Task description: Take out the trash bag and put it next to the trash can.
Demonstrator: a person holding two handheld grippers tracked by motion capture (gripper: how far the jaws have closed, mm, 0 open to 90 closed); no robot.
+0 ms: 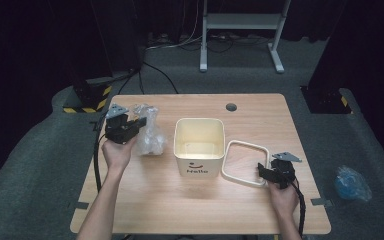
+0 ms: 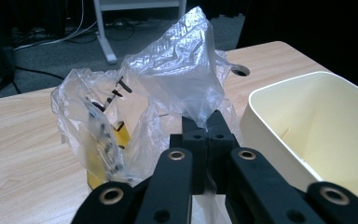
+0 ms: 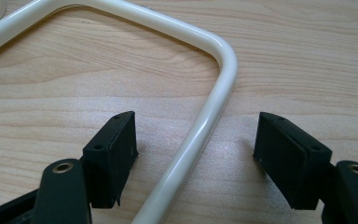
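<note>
Right gripper (image 3: 196,154): jaws apart, straddling cream ring frame (image 3: 214,107), untouched. Left gripper (image 2: 208,140): clamped on plastic bag (image 2: 168,88); bin (image 2: 317,126) just beside.

Clear plastic bag (image 2: 168,79) crumpled, upright, left of bin; cream frame ring (image 3: 205,121) flat on table.

Materials and surface finish

Table (image 1: 150,200): light wood grain, matt. Bag (image 2: 168,79): thin clear plastic film, crinkled, glossy. Bin (image 2: 326,126): cream plastic, smooth, satin. Frame (image 3: 214,107): cream plastic, smooth, high gloss. Left gripper (image 2: 208,135) and right gripper (image 3: 196,154): black plastic, matt, with brass-coloured metal inserts. Floor (image 1: 40,165): grey carpet, rough.
</note>
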